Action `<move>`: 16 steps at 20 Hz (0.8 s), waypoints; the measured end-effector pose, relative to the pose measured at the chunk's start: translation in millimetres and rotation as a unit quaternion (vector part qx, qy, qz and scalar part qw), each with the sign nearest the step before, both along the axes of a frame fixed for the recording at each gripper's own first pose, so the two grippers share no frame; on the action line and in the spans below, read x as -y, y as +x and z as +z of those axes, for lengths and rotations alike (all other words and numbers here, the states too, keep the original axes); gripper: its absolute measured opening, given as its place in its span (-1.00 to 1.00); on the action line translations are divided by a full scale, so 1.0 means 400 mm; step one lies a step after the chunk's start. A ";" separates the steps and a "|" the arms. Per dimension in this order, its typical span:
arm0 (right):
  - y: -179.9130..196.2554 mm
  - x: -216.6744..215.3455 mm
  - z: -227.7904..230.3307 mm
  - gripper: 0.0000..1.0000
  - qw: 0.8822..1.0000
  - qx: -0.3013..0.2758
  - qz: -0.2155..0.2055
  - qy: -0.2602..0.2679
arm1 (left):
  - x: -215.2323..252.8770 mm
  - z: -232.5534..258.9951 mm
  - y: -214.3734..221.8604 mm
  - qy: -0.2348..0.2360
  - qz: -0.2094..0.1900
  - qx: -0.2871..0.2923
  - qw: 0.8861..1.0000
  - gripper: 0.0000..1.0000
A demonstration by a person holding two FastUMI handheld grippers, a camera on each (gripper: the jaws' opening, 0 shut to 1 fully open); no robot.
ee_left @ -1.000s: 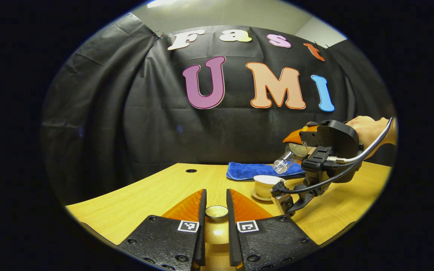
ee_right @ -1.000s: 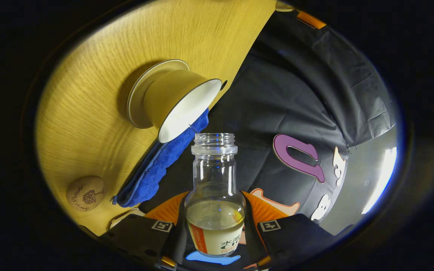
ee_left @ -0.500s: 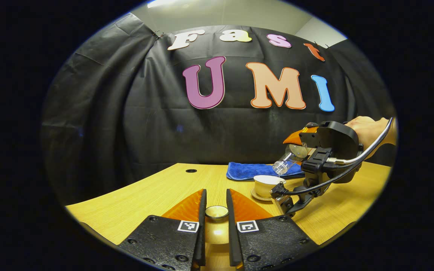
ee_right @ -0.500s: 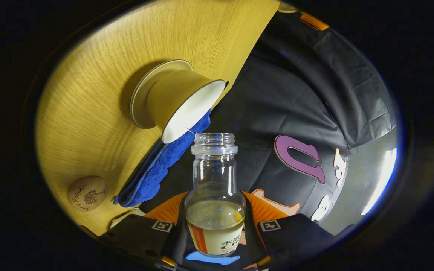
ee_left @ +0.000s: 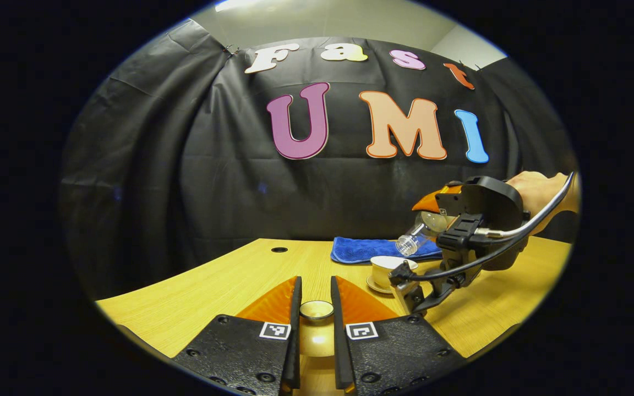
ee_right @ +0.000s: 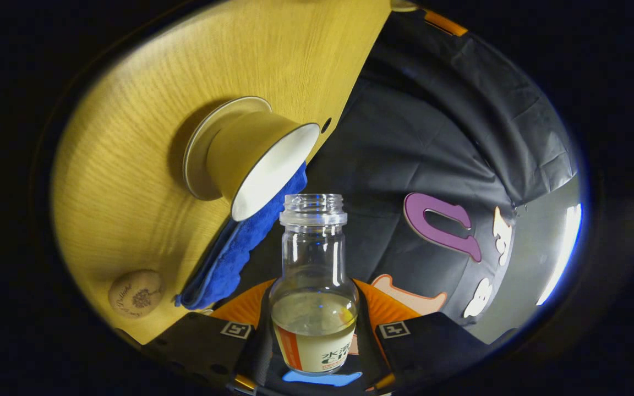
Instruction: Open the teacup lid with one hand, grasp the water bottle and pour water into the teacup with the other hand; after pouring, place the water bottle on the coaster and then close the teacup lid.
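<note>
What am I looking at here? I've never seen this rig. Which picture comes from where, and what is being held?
A person holds a two-finger tool in each hand; each carries a fisheye camera looking along its fingers. The left gripper view shows the left tool clamped on the teacup lid, with the right tool farther off, tipping the water bottle over the teacup. The right gripper view is tilted: that bottle sits between its fingers. On the wooden table lie a blue cloth and a round coaster.
</note>
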State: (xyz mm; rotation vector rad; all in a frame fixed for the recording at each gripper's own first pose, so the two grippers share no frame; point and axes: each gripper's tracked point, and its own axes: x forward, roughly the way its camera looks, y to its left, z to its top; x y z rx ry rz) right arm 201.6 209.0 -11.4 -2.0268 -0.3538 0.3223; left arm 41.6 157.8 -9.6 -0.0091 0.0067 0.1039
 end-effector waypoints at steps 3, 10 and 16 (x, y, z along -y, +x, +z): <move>0.014 0.017 -0.014 0.38 0.996 -0.047 -0.034 0.067 | -0.002 0.001 0.000 0.000 0.001 0.000 1.000 -0.56; -0.013 0.025 -0.039 0.43 0.929 -0.198 -0.105 0.296 | -0.004 -0.001 0.000 0.001 0.003 0.001 1.000 -0.56; 0.014 0.081 0.017 0.34 0.772 -0.260 -0.144 0.562 | -0.004 -0.002 -0.001 0.001 0.003 0.001 1.000 -0.56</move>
